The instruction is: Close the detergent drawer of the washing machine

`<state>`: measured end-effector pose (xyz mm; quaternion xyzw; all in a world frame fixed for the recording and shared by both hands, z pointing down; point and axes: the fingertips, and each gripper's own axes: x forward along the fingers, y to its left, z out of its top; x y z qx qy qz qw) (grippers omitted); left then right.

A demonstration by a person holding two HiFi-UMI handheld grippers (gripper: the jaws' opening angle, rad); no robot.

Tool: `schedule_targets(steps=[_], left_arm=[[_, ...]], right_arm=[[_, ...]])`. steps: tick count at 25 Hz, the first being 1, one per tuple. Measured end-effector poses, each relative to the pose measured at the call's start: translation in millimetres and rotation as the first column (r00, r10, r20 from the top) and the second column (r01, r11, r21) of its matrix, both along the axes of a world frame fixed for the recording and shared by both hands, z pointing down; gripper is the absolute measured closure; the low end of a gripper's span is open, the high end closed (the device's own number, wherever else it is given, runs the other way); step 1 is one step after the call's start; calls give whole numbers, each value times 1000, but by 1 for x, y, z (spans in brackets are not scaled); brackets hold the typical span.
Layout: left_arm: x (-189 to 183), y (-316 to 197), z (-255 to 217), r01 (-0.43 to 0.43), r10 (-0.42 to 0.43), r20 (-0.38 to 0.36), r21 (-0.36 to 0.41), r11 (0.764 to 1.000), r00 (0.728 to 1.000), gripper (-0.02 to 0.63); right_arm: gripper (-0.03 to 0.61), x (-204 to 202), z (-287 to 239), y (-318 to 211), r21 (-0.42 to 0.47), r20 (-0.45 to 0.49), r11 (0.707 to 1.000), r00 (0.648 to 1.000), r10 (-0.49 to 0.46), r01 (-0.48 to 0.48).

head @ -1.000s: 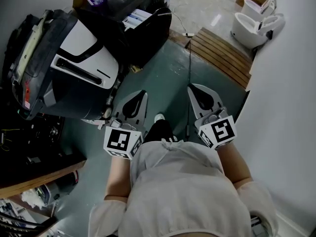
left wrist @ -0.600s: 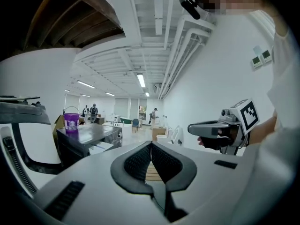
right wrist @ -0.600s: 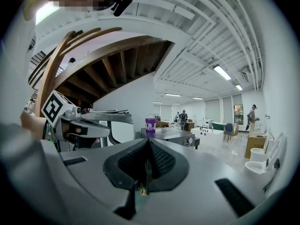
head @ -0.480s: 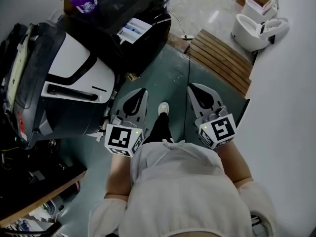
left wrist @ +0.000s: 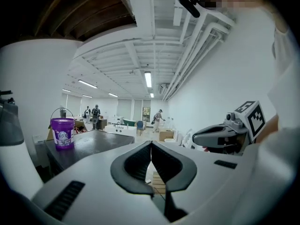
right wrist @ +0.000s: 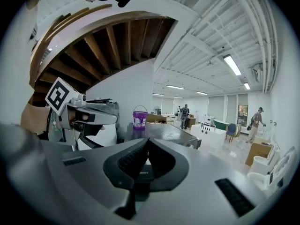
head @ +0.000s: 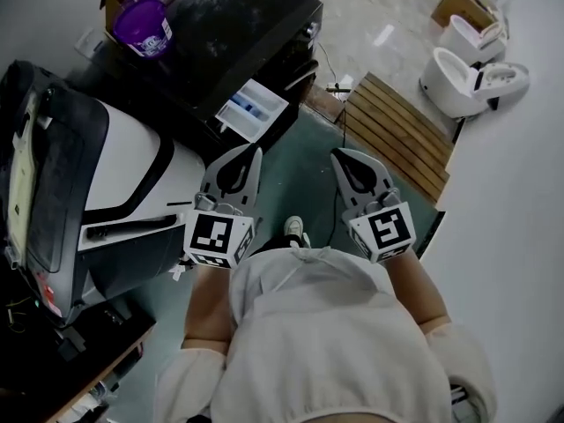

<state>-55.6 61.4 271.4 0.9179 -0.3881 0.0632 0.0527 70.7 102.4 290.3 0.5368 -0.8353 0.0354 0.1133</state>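
The black washing machine (head: 238, 33) stands ahead and to the left, and its white detergent drawer (head: 253, 108) sticks out of the front, with blue inside. My left gripper (head: 256, 152) is shut and empty; its tip hangs just right of and below the drawer, apart from it. My right gripper (head: 337, 155) is also shut and empty, further right over the green floor. The left gripper view shows its shut jaws, the machine top (left wrist: 93, 142) and the right gripper (left wrist: 225, 135). In the right gripper view the left gripper (right wrist: 86, 116) and the machine top (right wrist: 161, 131) appear.
A purple bucket (head: 145, 26) sits by the machine's top left corner. A white and black appliance (head: 115, 192) lies close on my left. A wooden pallet (head: 397, 122) and white toilets (head: 471, 64) lie ahead right. A white wall (head: 511, 236) runs along the right.
Both grippers have moved forward, up the picture. The washing machine with its pulled-out drawer has come nearer in view, and the left gripper's tip is now close to the drawer.
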Motion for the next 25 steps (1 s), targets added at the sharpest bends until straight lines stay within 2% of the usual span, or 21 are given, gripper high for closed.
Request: schedule_targets(steps=[3,9,14,17,20,25], left_arm=[[-4,-37,-1,23,-23,-2,-8,1000,1000,594],[-17,-74,20,75,-76,-12,-71,995,997,594],[-26,-95,30,164,-164,8,-92,982,987,594],[-30,-102,37,229,-229,13,-92,969,973,594],[-39,-111,46,338,-336,32,-103,936,941,594],[-35,-113,70,519,-518,49,-162,840,854,594]], right_arm=[[574,0,3,-41,-12,2,1000,1000,-12,12],[574,-5,14,-96,-48,-15,998,999,-48,47],[574,-14,30,-125,-85,-2,986,990,-142,141],[574,-22,41,-142,-100,-3,968,973,-229,228],[574,-36,47,-164,-110,-1,929,935,-355,352],[574,-36,61,-183,-143,27,836,847,-531,530]])
